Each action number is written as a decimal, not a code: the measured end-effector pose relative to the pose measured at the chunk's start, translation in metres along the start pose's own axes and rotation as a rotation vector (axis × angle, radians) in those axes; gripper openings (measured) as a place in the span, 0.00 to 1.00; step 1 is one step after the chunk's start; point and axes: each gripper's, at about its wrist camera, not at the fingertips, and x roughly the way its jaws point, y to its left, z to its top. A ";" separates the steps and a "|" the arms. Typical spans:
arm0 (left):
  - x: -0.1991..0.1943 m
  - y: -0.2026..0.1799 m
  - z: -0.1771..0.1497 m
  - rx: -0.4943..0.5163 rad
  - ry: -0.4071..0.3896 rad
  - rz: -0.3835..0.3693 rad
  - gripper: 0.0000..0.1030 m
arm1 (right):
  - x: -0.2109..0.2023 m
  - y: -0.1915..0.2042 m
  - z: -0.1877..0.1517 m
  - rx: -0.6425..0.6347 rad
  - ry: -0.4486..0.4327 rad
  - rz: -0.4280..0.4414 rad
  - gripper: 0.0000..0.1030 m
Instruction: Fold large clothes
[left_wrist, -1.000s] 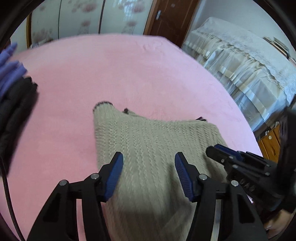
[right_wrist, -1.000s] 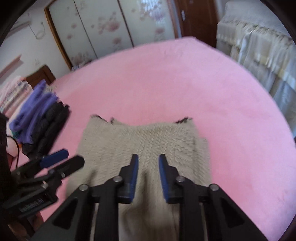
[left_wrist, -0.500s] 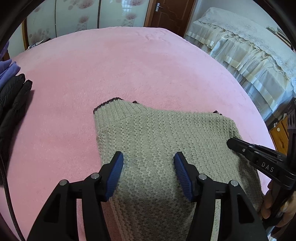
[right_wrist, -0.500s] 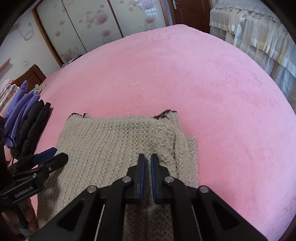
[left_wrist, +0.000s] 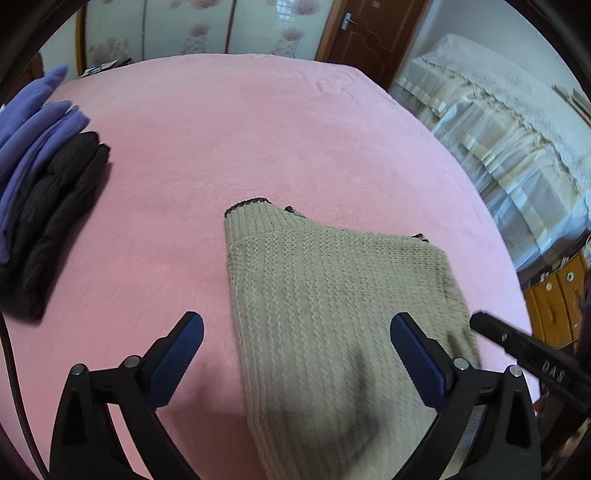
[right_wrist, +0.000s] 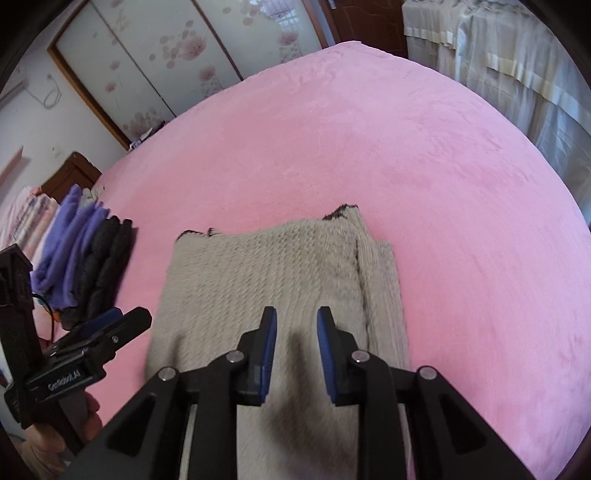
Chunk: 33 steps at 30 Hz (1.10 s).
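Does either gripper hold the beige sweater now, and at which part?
Neither: the left gripper and right gripper are opening above the sweater, gripping nothing.

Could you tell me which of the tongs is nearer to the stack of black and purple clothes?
Left. The left tongs hang beside the stack, opening, at the sweater's near edge; the right tongs, also opening, are over its middle.

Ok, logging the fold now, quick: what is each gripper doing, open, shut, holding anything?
Left gripper: jaws opening wide above the beige sweater, holding nothing.
Right gripper: jaws opening, a narrow gap, above the sweater, nothing gripped.
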 end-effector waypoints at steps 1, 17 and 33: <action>-0.005 -0.001 -0.004 -0.007 0.006 -0.005 0.99 | -0.007 0.000 -0.006 0.012 0.002 0.005 0.27; -0.056 -0.015 -0.078 0.028 0.176 -0.091 0.99 | -0.076 0.012 -0.080 -0.049 0.011 -0.019 0.89; -0.067 0.001 -0.077 -0.006 0.095 -0.152 1.00 | -0.081 -0.001 -0.065 -0.158 -0.045 0.033 0.96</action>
